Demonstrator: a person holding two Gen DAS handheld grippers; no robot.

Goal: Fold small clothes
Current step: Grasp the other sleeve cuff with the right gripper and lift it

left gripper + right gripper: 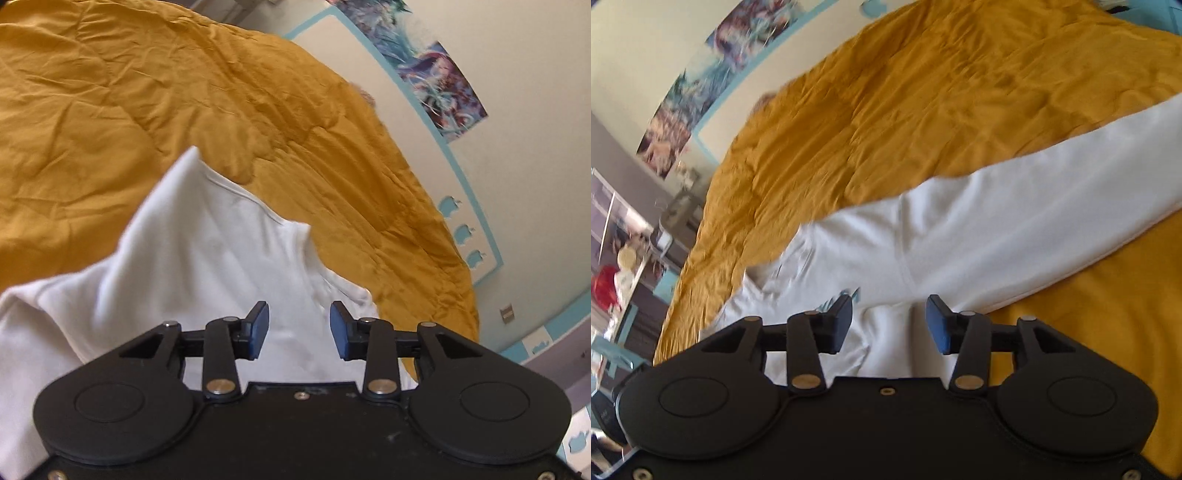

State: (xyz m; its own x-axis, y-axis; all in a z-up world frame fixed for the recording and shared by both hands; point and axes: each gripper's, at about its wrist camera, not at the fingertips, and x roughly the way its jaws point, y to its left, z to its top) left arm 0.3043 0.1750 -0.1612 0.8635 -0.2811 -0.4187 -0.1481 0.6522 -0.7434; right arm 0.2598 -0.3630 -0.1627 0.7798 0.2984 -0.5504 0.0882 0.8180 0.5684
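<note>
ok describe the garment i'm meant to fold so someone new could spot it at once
Start from the big mustard-yellow quilt covering the bed. The white garment lies crumpled on it, just ahead of both open tools. It is the only pale, smooth cloth there, with one long sleeve stretched across the yellow.

White garment (207, 258) smooth matt cloth; mustard bedspread (110, 110) creased, quilted matt fabric.

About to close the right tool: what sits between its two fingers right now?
In the right wrist view, the right tool is open, and only the white garment shows in the gap, lying on the mustard bedspread. Nothing else intrudes.
</note>
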